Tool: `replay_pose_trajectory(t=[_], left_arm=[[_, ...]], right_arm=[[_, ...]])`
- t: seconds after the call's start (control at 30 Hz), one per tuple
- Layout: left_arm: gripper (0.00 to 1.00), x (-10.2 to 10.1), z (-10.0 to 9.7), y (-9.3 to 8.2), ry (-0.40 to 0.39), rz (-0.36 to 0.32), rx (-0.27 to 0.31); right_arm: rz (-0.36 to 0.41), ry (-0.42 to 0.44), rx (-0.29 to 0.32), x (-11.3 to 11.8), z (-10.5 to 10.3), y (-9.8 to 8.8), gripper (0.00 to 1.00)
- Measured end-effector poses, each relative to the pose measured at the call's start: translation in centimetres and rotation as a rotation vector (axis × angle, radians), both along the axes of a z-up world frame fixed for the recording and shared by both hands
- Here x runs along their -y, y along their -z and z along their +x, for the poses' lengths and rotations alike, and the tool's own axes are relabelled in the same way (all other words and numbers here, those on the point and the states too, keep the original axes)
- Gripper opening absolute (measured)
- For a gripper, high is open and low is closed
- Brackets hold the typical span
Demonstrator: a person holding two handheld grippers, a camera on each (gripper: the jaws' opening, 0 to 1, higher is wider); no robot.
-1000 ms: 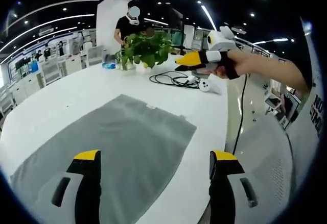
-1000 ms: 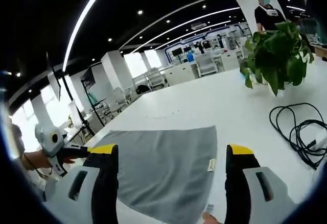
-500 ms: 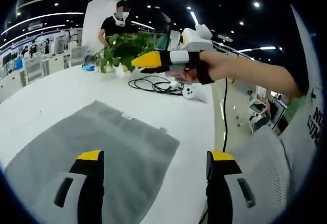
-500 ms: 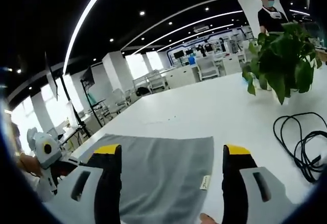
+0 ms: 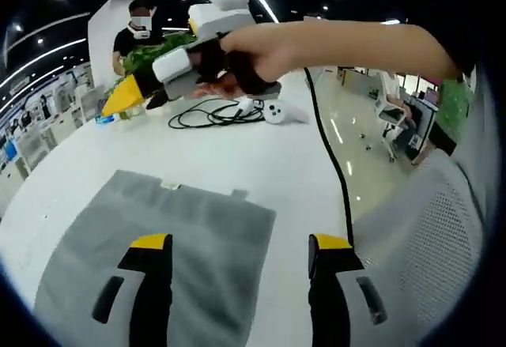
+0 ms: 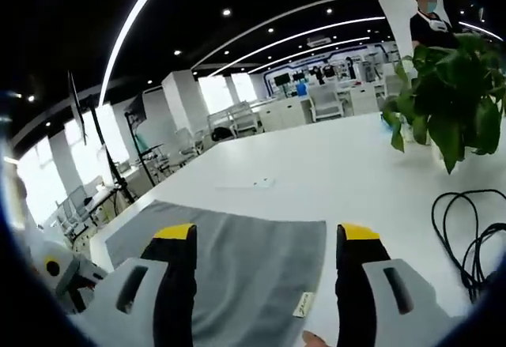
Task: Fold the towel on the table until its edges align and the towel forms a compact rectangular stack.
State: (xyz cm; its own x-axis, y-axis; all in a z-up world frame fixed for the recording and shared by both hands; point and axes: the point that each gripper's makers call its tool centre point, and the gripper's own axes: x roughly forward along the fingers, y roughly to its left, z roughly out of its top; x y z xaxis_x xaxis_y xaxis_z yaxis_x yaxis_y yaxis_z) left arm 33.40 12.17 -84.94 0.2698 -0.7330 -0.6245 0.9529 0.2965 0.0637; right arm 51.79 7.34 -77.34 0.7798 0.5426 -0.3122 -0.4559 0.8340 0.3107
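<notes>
You have not started folding yet, as far as these views show. The towel lies spread flat on the white table, a single grey layer with no crease or doubled edge in sight; in the right gripper view the towel reaches from the near edge of the table toward the middle, with a small label at its right hem.

Your left gripper hovers over the towel's near right part with jaws wide apart and nothing between them. Your right gripper is likewise released — its jaws stand parted above the towel's near edge, empty. In the left gripper view your right gripper also reaches across at the far left, over bare table beyond the towel's far edge; from there I cannot tell how its yellow tips stand.

So everything is left to do: you need to take hold of two corners along one edge, carry them over to the opposite edge so the hems match, then repeat until the stack is compact and rectangular.

Mind the far side — a coiled cable and a potted plant sit well beyond the towel, apart from it. Keep the towel in sight as you work.
</notes>
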Motion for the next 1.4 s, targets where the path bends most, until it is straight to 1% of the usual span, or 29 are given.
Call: replay_pose_trajectory(t=[0.13, 0.3, 0.33, 0.43, 0.5, 0.57, 0.6, 0.67, 0.77, 0.9, 1.0, 1.07, 1.13, 1.2, 1.3, 1.33, 1.4], left_arm=[[0.66, 1.1, -0.1, 0.6, 0.026, 0.006, 0.011], [0.59, 2.4, -0.3, 1.9, 0.062, 0.022, 0.000], [0.58, 2.6, -0.3, 2.0, 0.066, 0.024, 0.000], [0.53, 3.0, -0.3, 2.5, 0.083, 0.032, 0.004], [0.48, 3.5, -0.2, 2.7, 0.087, 0.026, 0.003], [0.44, 4.1, -0.3, 2.7, 0.095, 0.004, -0.004], [0.43, 4.4, -0.4, 2.9, 0.113, 0.014, 0.000], [0.40, 4.7, -0.4, 3.3, 0.134, 0.029, 0.015], [0.38, 5.0, -0.4, 3.7, 0.142, 0.026, 0.004], [0.33, 5.3, -0.7, 4.6, 0.153, 0.041, -0.007], [0.32, 5.6, -0.9, 4.8, 0.160, 0.026, -0.031], [0.29, 5.8, -0.9, 5.0, 0.164, 0.024, -0.033], [0.23, 5.8, -0.9, 5.5, 0.178, 0.035, -0.036], [0.23, 5.7, -0.8, 6.0, 0.167, 0.043, -0.053], [0.23, 5.7, -0.8, 6.1, 0.164, 0.044, -0.064], [0.23, 5.7, -0.8, 6.1, 0.166, 0.044, -0.063], [0.23, 5.7, -0.9, 6.3, 0.177, 0.053, -0.052]], right_arm=[[-0.028, -0.004, -0.002, -0.1, 1.0, 0.8, 0.69], [-0.055, 0.007, -0.024, 0.2, 2.1, 2.3, 0.65], [-0.063, 0.007, -0.030, 0.2, 2.3, 2.7, 0.63], [-0.071, 0.013, -0.043, 0.2, 2.8, 3.6, 0.58], [-0.068, 0.008, -0.059, -0.3, 3.0, 4.3, 0.58], [-0.110, -0.002, -0.082, -0.4, 3.1, 5.3, 0.57], [-0.131, -0.006, -0.093, -0.4, 3.3, 5.9, 0.56], [-0.136, 0.000, -0.097, -0.5, 3.7, 6.4, 0.56], [-0.141, 0.002, -0.110, -0.6, 4.2, 7.2, 0.54], [-0.156, -0.001, -0.129, -0.8, 4.5, 8.2, 0.50], [-0.167, -0.014, -0.136, -1.1, 4.8, 8.7, 0.50], [-0.177, -0.030, -0.143, -1.4, 5.1, 9.2, 0.49], [-0.183, -0.035, -0.148, -1.6, 5.3, 9.5, 0.48], [-0.189, -0.037, -0.156, -1.7, 5.4, 10.0, 0.48], [-0.198, -0.033, -0.165, -1.6, 5.6, 10.6, 0.47], [-0.199, -0.030, -0.167, -1.5, 5.7, 10.7, 0.46], [-0.182, 0.003, -0.182, -1.3, 6.0, 11.0, 0.41]])
